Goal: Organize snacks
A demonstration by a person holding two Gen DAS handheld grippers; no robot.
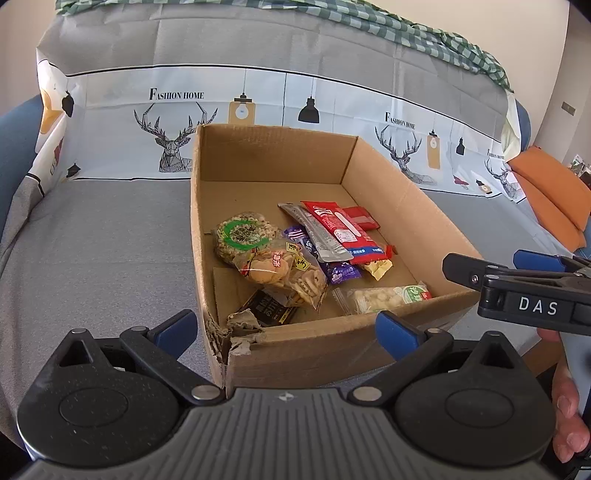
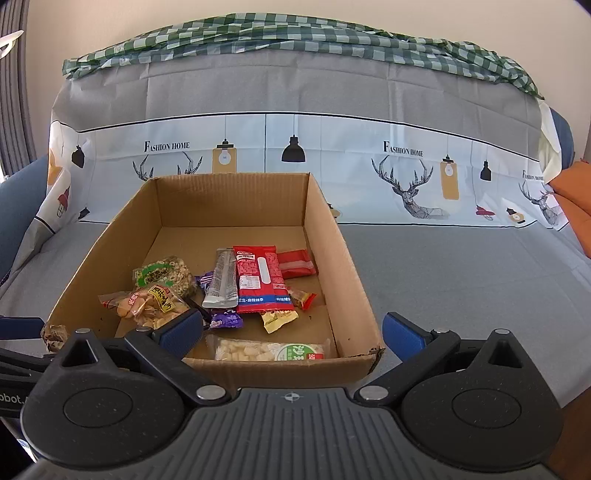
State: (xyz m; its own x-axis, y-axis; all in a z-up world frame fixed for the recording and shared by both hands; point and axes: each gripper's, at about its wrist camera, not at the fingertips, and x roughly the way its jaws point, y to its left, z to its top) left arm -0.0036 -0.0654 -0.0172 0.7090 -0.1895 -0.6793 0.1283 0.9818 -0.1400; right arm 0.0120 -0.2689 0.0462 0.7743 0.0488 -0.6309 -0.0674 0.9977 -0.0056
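I see an open cardboard box (image 2: 221, 206) sitting on a sofa seat draped with a grey cover (image 2: 461, 266), its deer-and-lamp printed band running along the backrest behind. All the snacks lie inside the box, gathered toward its near half. A round puffed-grain cake with a green ring label (image 1: 243, 236) rests at the left, with a clear bag of small biscuits (image 1: 284, 275) overlapping its near edge. A dark flat packet (image 1: 267, 308) lies under that bag, close to the torn near-left corner of the box. In the middle a silver sachet (image 2: 221, 280) lies beside and partly over a long red packet (image 2: 260, 280), with purple wrappers (image 2: 225, 319) poking out beneath them. A smaller red wrapper (image 2: 297, 264) sits behind the long red one, toward the right wall, and a small yellow sachet (image 2: 279, 319) lies at the red packet's near end. A clear pack of pale pieces with a green label (image 2: 269, 350) lies along the near wall. My left tool (image 1: 291, 328) is spread wide and empty, just short of the box's near wall. My right tool (image 2: 295, 328) is likewise released and holds nothing, its left finger over the near edge of the box and its right finger outside the right corner. A green checked cloth (image 2: 295, 33) lies along the sofa top.
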